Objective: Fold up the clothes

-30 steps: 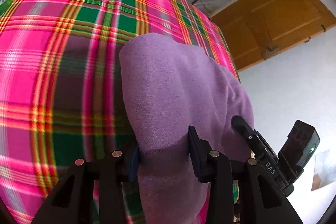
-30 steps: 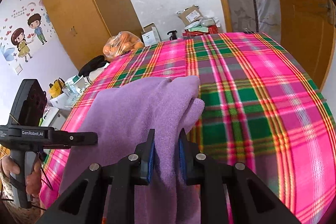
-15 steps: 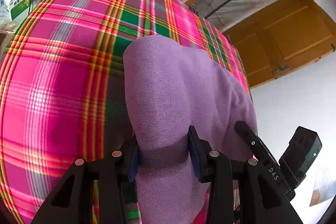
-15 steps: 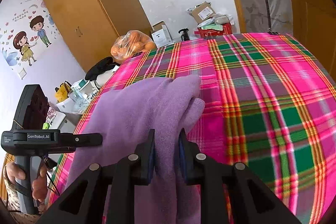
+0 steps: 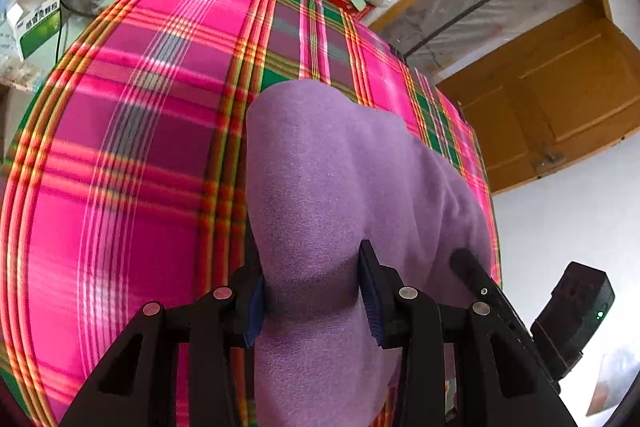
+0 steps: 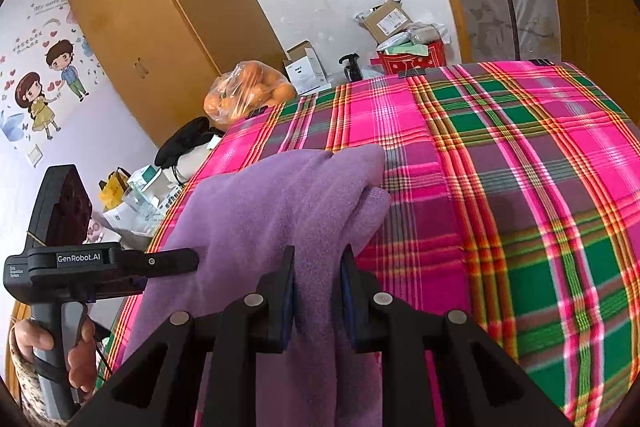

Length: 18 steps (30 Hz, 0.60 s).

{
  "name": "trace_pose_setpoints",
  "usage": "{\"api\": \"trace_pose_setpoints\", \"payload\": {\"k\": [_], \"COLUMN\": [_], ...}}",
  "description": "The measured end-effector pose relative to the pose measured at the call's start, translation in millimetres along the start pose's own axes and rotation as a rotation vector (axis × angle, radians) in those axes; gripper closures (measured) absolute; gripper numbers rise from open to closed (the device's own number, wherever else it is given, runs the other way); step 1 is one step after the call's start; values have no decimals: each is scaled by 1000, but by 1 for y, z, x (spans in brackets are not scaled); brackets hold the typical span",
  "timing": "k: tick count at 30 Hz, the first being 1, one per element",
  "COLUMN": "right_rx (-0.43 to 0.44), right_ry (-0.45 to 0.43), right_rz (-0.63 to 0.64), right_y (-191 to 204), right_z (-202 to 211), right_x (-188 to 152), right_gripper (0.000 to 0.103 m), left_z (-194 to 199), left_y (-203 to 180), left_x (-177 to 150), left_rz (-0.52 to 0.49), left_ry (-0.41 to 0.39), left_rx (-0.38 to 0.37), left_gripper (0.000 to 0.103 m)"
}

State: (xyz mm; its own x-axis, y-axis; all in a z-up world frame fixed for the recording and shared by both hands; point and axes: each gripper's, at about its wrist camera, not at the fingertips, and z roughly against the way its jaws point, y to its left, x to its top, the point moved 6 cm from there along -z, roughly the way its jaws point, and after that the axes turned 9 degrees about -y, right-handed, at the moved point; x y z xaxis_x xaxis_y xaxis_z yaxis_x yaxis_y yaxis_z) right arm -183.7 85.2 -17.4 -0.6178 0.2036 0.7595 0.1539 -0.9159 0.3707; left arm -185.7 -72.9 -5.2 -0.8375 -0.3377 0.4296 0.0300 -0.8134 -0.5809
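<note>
The purple cloth (image 5: 340, 187) stretches sideways between both tools. The left hand-held gripper (image 5: 312, 301) pinches a thick bunch; the right hand-held gripper (image 6: 317, 297) pinches its other end above the plaid bench (image 6: 500, 187).

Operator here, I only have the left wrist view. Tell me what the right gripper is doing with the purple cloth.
Observer: The right gripper is shut on the purple cloth, with a narrow bunch of it pinched between the pads.
Operator: Report what lies beyond the cloth on that side.
Observer: Bare plaid cover, nothing else lying on it.
Operator: Give me the left gripper from outside.
Observer: In the right wrist view the left gripper's body sits left of the cloth, and a hand grips its handle.
Operator: Say what is past the far edge on that side.
Observer: A bag of oranges beside a wooden wardrobe.
</note>
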Motion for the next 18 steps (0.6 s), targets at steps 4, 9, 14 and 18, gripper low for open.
{"api": "trace_pose_setpoints", "payload": {"k": [4,9,14,18], "right_rx": [-12,-40,-51,-44], "right_ry": [-1,14,31,40], "right_rz": [-1,4,2,0], "right_y": [-5,-15,-22,-24], "right_z": [-10,-18,-24,-23], "right_x": [-2,-8,-13,-17], "right_gripper": [82,81,77,75], "left_z": [-8,-14,-15,-13], "left_y": [4,11,12,19], "left_x": [7,7,5,-1], "left_rz": [-4,-1,-10,6], "left_ry": [-11,-13,-13,-3], "left_rx": [9,16,24,26], "left_gripper": [61,59,53,48]}}
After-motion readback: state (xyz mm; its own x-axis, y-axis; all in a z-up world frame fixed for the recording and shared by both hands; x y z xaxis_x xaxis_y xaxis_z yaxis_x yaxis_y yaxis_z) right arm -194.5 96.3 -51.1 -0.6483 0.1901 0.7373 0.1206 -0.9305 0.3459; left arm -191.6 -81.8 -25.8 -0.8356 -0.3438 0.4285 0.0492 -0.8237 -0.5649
